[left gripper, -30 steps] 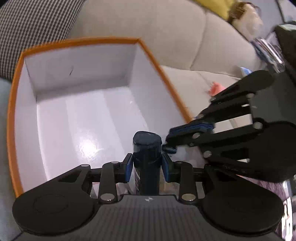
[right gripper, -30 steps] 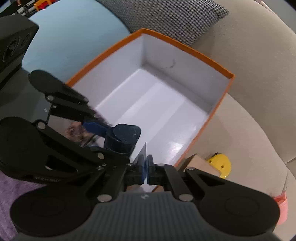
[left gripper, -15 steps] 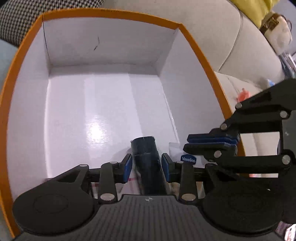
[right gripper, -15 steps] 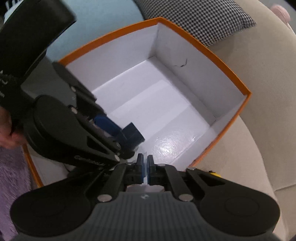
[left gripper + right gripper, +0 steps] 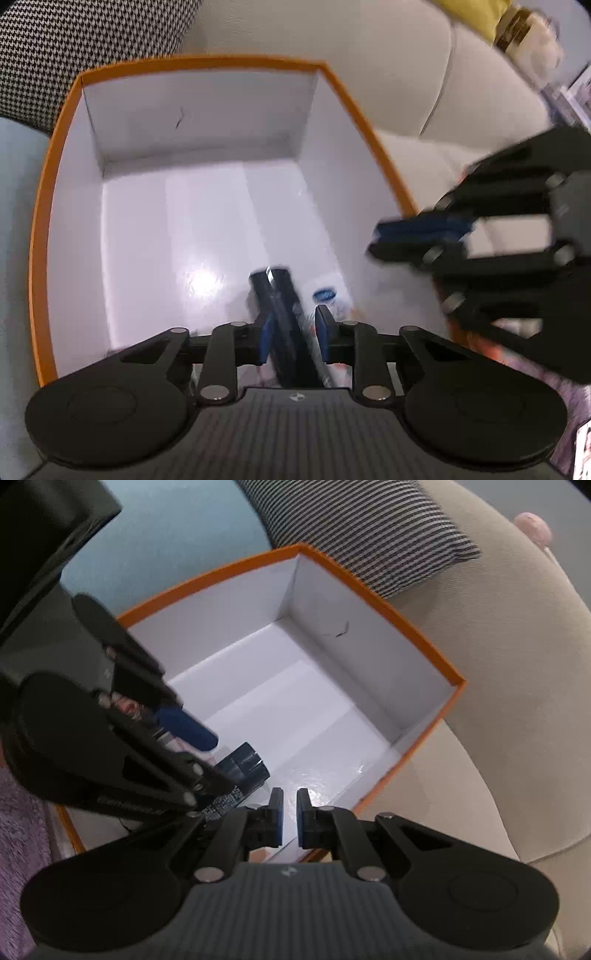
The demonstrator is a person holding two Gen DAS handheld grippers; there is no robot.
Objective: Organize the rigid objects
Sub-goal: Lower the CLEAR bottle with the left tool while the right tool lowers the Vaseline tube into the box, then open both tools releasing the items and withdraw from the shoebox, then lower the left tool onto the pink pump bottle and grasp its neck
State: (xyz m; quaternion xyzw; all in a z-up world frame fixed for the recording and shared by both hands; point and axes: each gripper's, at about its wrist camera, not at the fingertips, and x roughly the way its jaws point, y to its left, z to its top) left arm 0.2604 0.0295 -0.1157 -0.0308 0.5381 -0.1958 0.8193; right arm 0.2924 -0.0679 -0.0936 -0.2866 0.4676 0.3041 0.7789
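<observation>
An orange box (image 5: 199, 61) (image 5: 369, 587) with a white inside stands on the sofa. A dark blue bottle (image 5: 284, 314) (image 5: 245, 766) lies tilted on its floor near the front wall. My left gripper (image 5: 293, 325) hangs just over the bottle with its jaws closing. The bottle shows in the gap, and the right pad stands off it. Beside the bottle lies a small white item with a blue oval label (image 5: 325, 297). My right gripper (image 5: 290, 808) (image 5: 417, 236) hovers at the box's right rim, all but shut, with nothing in the thin slit.
A houndstooth cushion (image 5: 74, 44) (image 5: 369, 535) leans behind the box. Beige sofa cushions (image 5: 406, 92) (image 5: 517, 701) spread to the right. A light blue surface (image 5: 177, 524) lies to the left and a purple fabric (image 5: 18, 830) at the near left.
The bottle has tipped from upright in the left jaws to lying in the box. The left jaws have narrowed. The right gripper drew back rightward, and the thin item has left its pads.
</observation>
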